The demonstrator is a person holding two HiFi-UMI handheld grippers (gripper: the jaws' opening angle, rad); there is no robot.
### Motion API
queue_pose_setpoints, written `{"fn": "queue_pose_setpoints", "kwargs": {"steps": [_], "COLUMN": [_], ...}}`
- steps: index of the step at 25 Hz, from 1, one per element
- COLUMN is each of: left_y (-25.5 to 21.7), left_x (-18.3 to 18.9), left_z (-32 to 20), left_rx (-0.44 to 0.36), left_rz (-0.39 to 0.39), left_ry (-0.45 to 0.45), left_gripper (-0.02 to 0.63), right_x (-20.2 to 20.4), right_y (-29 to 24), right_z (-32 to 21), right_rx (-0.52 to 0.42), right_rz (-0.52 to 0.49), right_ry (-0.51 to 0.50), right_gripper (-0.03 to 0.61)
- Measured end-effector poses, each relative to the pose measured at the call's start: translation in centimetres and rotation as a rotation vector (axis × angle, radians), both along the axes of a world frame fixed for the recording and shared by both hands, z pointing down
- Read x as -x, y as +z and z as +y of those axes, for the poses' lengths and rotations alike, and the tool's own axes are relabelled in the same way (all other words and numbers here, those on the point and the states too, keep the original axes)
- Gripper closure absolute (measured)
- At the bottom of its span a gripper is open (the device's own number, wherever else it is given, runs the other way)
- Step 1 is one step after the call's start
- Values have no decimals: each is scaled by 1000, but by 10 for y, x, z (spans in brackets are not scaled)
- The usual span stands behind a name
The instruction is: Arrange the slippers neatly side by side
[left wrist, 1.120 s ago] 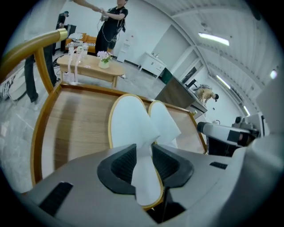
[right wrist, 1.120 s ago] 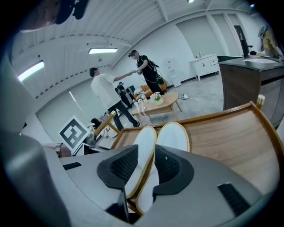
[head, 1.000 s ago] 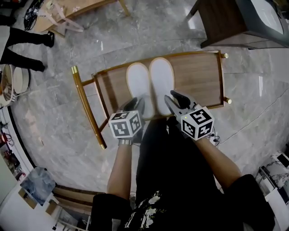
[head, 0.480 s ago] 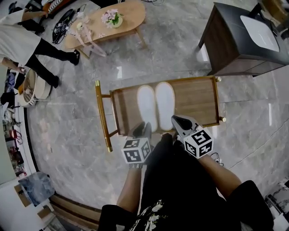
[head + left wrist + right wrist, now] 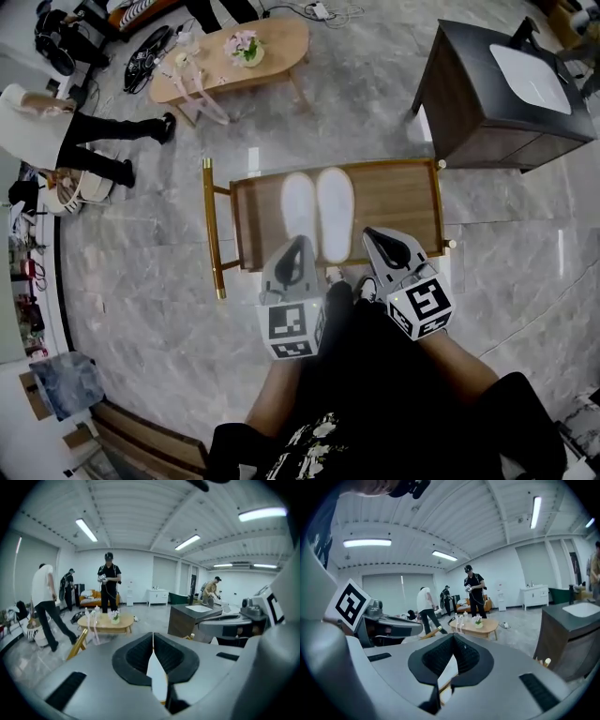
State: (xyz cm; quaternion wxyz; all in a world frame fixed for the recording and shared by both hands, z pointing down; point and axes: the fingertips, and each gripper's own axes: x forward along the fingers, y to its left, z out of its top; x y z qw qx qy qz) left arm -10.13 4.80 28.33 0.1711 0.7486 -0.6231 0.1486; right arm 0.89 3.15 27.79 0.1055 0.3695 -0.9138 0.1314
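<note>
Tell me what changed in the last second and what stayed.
The left hand-held gripper and right hand-held gripper lifted up and back from the slippers; their jaws have just been closing and are now shut, empty. The two slippers stayed side by side on the wooden rack.

Desk [image 5: 403,202]: right half bare, slippers [image 5: 335,211] fill the left-centre. Open floor [image 5: 141,262] all round; dark cabinet [image 5: 469,84] and coffee table [image 5: 277,42] stand well beyond.

Two plain white slippers paired on the wooden counter [image 5: 403,202].
The left-hand slipper [image 5: 299,212] and right-hand slipper [image 5: 336,214] lie flat and parallel, long sides just beside each other, on the counter's left half, both pointing the same way.
</note>
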Motion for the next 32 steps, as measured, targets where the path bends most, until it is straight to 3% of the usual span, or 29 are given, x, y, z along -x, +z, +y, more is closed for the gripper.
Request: {"fn": "queue_pose_setpoints", "kwargs": {"steps": [4, 6, 9, 16, 22, 32], "left_y": [-36, -55, -89, -146, -163, -164], "left_x": [-15, -19, -26, -34, -40, -49], "left_z": [2, 3, 3, 12, 16, 10], "left_rx": [-114, -153, -232, -382, -417, -428], "left_rz": [-52, -30, 6, -81, -111, -123], "left_ry": [20, 25, 19, 15, 12, 7], "left_gripper": [604, 604, 604, 604, 604, 604], "right_x": [-12, -15, -21, -35, -46, -49], "right_y": [-38, -55, -79, -120, -147, -151], "right_z": [7, 10, 13, 17, 18, 11], "right_rx": [-136, -186, -242, -325, -402, -430], "right_rz": [36, 33, 12, -14, -12, -44], "right_ry": [14, 17, 24, 71, 89, 89], "right_gripper": [578, 578, 578, 580, 580, 580]}}
